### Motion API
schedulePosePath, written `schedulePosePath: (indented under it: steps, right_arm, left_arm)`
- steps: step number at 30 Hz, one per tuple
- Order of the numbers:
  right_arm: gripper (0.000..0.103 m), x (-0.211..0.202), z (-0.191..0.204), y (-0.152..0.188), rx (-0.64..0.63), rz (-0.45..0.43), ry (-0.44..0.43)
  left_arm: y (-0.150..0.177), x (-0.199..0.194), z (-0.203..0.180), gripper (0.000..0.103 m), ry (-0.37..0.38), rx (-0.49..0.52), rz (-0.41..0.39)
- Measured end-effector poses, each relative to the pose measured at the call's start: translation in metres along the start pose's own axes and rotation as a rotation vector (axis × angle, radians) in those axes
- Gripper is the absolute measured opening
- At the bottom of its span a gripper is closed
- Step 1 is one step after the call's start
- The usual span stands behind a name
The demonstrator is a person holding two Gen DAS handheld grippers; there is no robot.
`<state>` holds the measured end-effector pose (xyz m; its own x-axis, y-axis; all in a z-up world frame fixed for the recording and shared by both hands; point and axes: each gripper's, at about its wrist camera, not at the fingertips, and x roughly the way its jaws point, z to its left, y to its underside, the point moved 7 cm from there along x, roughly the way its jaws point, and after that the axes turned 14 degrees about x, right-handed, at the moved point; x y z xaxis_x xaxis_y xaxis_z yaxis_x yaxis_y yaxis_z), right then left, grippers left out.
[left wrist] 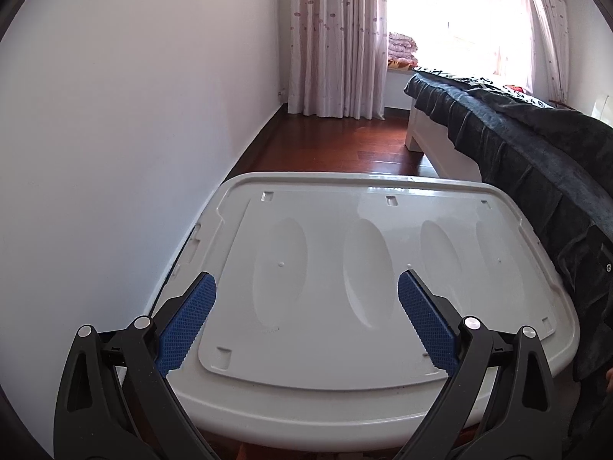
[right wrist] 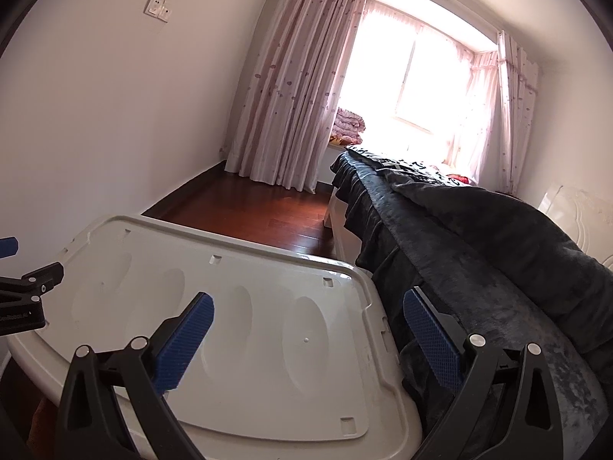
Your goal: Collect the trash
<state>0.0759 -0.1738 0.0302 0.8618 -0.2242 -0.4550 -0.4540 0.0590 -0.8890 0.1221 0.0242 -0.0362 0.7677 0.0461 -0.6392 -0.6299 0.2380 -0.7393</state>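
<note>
Both tools, the left tool (left wrist: 306, 295) and the right tool (right wrist: 308, 316), hold nothing, their bumpy blue pads wide apart. They hang over a smooth white plastic lid (left wrist: 345, 268) with oval dents, beside a bed (right wrist: 479, 230) with a soft dark blanket. No trash shows, and the tiny writing on the left tool is too blurry to read.

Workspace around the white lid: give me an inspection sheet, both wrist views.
Surface: white plastic lid with oval recesses, lying flat between the wall and the bed; nothing rests on it.
Job's things: no trash seen in either view.
Clutter: folded bedding on the window ledge.
Grippers: left gripper open and empty above the lid; right gripper open and empty, over the lid's bed-side edge.
Cables: nothing seen.
Surroundings: dark blanket draped on the bed, wooden floor, curtains, bright window, wall switch.
</note>
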Motion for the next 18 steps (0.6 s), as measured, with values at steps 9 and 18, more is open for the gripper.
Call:
schedulePosePath:
  steps: [9,18]
  right_arm:
    - [0.098,-0.001,-0.001,-0.001,-0.001,-0.013,0.008]
    - [0.098,0.003,0.005,0.003,-0.025,-0.007,0.023]
  left_arm:
    - [-0.002,0.003,-0.002,0.093,0.011,0.002,0.009]
    - [-0.008,-0.005,0.000,0.093,0.015,-0.003,-0.054]
